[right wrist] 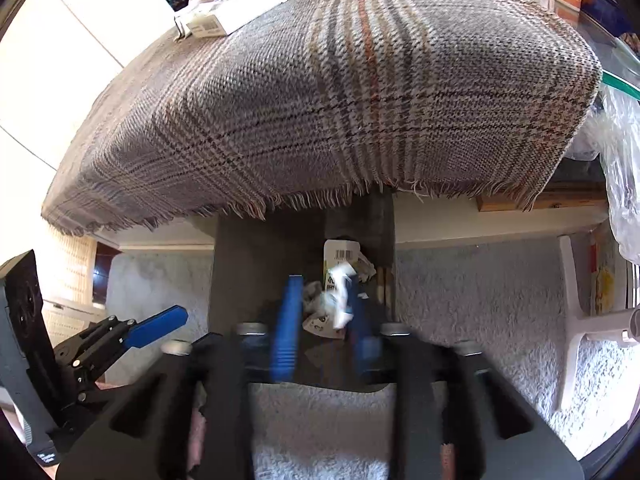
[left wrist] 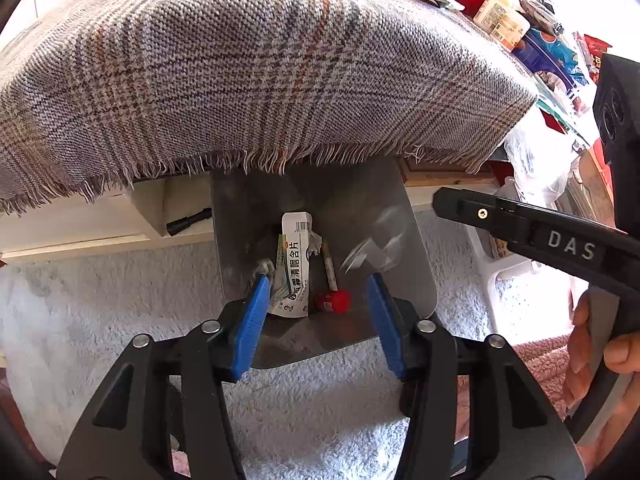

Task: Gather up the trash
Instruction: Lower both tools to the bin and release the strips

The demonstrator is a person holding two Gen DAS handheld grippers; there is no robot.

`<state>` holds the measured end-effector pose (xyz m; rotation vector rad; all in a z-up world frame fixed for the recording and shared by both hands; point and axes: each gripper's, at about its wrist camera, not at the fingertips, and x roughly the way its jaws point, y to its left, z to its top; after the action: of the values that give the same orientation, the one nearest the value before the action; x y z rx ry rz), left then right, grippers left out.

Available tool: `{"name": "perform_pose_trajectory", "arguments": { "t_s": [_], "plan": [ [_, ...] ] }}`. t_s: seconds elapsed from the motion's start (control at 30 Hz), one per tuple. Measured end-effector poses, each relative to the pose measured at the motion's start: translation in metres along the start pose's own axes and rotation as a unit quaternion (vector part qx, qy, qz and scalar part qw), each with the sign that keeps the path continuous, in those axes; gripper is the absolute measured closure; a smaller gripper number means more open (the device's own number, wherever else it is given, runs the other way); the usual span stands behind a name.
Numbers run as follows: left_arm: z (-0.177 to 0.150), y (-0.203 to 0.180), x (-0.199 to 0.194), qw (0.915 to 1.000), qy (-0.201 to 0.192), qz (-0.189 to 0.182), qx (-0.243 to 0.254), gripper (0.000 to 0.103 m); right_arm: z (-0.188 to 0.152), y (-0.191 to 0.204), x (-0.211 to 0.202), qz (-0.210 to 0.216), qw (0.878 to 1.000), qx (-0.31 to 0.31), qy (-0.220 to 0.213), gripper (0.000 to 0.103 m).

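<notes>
Hovering over a grey bin (left wrist: 416,280) on the pale shaggy rug (left wrist: 100,300), both grippers point steeply down into it. Left gripper (left wrist: 320,304) has its blue pads spread apart, nothing pinched between them. Below it in the bin lie a white medicine wrapper (left wrist: 294,264) with a barcode, a thin stick (left wrist: 329,268) and a red cap (left wrist: 334,301); a blurred pale scrap (left wrist: 376,240) shows mid-air against the bin's right inner wall. A small grey bit sits at the tip of the left pad; whether it touches the pad cannot be told.

Right gripper (right wrist: 324,312) is motion-blurred, jaws parted, no firm grip seen. A crumpled white paper scrap (right wrist: 340,300) sits blurred against its right pad, over the bin (right wrist: 248,264); held or loose cannot be told. The same barcode wrapper (right wrist: 340,254) shows further back inside.

Plaid fringed cloth (left wrist: 260,72) hangs over the table edge above the bin. White box (right wrist: 236,12) lies on the cloth top. A person's hand (left wrist: 596,360) grips the right tool's handle at the right edge of the left view.
</notes>
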<state>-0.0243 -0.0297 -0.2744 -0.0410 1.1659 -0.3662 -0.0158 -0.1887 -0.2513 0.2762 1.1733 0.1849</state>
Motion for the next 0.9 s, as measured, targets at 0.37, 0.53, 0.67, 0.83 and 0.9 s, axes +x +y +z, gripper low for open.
{"name": "perform_pose_trajectory", "arguments": {
  "t_s": [0.37, 0.53, 0.67, 0.83, 0.9],
  "plan": [
    [0.013, 0.006, -0.048, 0.9991, -0.042, 0.003, -0.003, 0.008, 0.018, -0.007, -0.05, -0.041, 0.998, -0.011, -0.051, 0.003],
    [0.037, 0.015, -0.073, 0.9982, -0.058, -0.002, -0.019, 0.008, 0.046, -0.015, -0.082, -0.035, 0.997, 0.003, -0.072, 0.003],
    [0.066, 0.018, -0.088, 0.9965, -0.079, 0.01, -0.025, 0.008, 0.074, -0.018, -0.1, -0.048, 0.994, 0.013, -0.102, 0.003],
    [0.101, 0.017, -0.092, 0.9947, -0.096, 0.027, -0.022, 0.008, 0.11, -0.024, -0.11, -0.071, 0.988, 0.026, -0.134, 0.003],
    [0.117, 0.015, -0.091, 0.9939, -0.102, 0.035, -0.021, 0.008, 0.122, -0.029, -0.108, -0.079, 0.986, 0.033, -0.14, 0.003]
  ]
}}
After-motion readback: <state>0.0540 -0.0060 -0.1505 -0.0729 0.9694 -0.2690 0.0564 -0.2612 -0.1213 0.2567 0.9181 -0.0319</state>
